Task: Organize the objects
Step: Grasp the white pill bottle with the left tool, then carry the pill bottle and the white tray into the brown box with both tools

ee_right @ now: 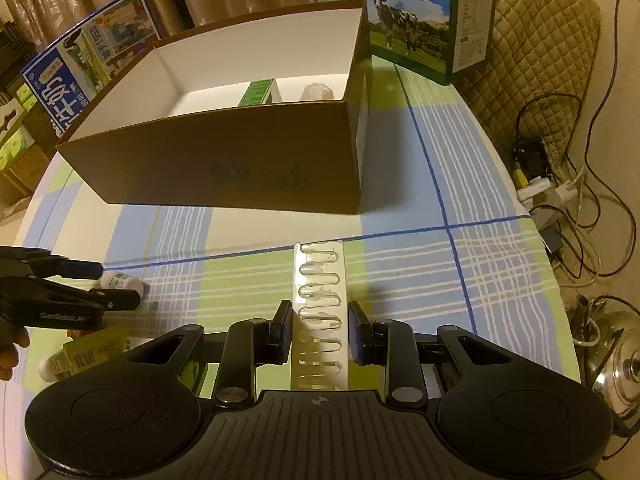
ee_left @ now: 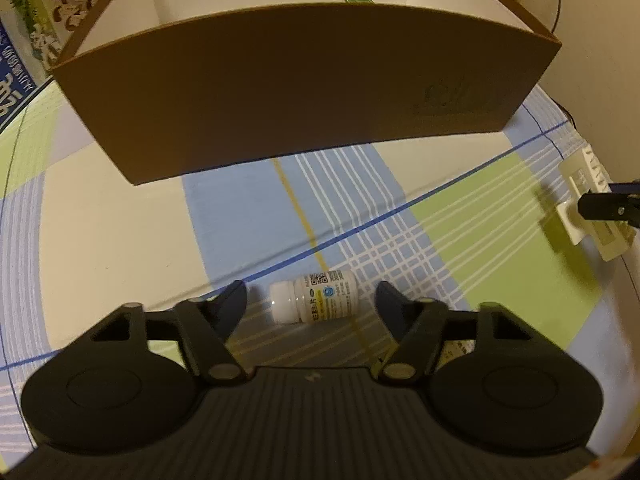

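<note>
My left gripper (ee_left: 312,300) stands spread wide around the small white bottle (ee_left: 314,297), which lies on its side on the tablecloth (ee_left: 460,216), neither finger touching. My right gripper (ee_right: 319,330) brackets the plastic tray (ee_right: 319,312), jaws parted, not clamped. The brown box (ee_right: 224,160) sits beyond, top open; approach over its near wall appears unobstructed.

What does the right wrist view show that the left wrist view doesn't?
Only the right wrist view: inside the brown cardboard box, a green carton and a tan lump; a yellow-labelled bottle lying by the left gripper; a cow-print milk carton. Only the left wrist view: the small white pill bottle's QR label, on its side between open fingers. Both: box, plaid tablecloth, clear plastic ampoule tray, which the right gripper straddles without touching.
</note>
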Demonstrator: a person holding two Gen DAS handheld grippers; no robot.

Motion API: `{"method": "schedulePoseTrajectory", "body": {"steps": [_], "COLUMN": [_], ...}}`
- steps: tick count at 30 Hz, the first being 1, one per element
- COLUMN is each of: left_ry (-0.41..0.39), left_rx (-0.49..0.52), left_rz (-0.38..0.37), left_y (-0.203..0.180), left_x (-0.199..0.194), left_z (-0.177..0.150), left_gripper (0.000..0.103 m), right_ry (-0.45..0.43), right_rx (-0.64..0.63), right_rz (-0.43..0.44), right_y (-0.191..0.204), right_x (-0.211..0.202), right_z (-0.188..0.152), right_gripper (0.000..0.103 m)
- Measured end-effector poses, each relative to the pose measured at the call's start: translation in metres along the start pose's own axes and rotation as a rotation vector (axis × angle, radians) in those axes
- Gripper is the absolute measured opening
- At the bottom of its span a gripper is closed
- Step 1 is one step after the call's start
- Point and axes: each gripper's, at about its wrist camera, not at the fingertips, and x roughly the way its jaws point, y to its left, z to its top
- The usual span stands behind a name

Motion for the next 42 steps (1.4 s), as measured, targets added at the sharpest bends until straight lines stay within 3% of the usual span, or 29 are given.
{"method": "schedulePoseTrajectory", "body": {"steps": [1, 3, 5, 14, 25, 34, 42], "left_ry": [0.004, 0.008, 0.01, -0.036, -0.132, -0.197, -0.209], "left_rx": [0.003, 0.011, 0.015, -0.014, -0.087, -0.066, -0.081], "left_rz": [-0.002, -0.007, -0.008, 0.004, 0.052, 0.056, 0.075], "left_y": [0.0, 0.0, 0.0, 0.009, 0.036, 0.036, 0.046], "left_x": [0.002, 0.004, 0.005, -0.02, -0.079, -0.1, -0.077], "left_z": [0.0, 0.0, 0.001, 0.0, 0.014, 0.062, 0.131], "left_gripper": [0.059, 0.044, 0.042, 0.041, 0.041, 0.041, 0.041], "right_ry": [0.0, 0.001, 0.0, -0.022, -0.083, -0.138, -0.194], "right_rx": [0.003, 0.006, 0.006, -0.019, -0.068, -0.116, -0.157], "right_rz": [-0.001, -0.003, -0.004, 0.024, 0.145, 0.225, 0.236], "right_y": [0.0, 0.0, 0.0, 0.009, 0.033, 0.061, 0.083], "right_x": [-0.001, -0.001, -0.001, -0.007, -0.024, -0.024, -0.002], "right_z": [0.0, -0.001, -0.002, 0.008, 0.039, 0.083, 0.141], "right_gripper": [0.025, 0.025, 0.025, 0.025, 0.025, 0.025, 0.025]}}
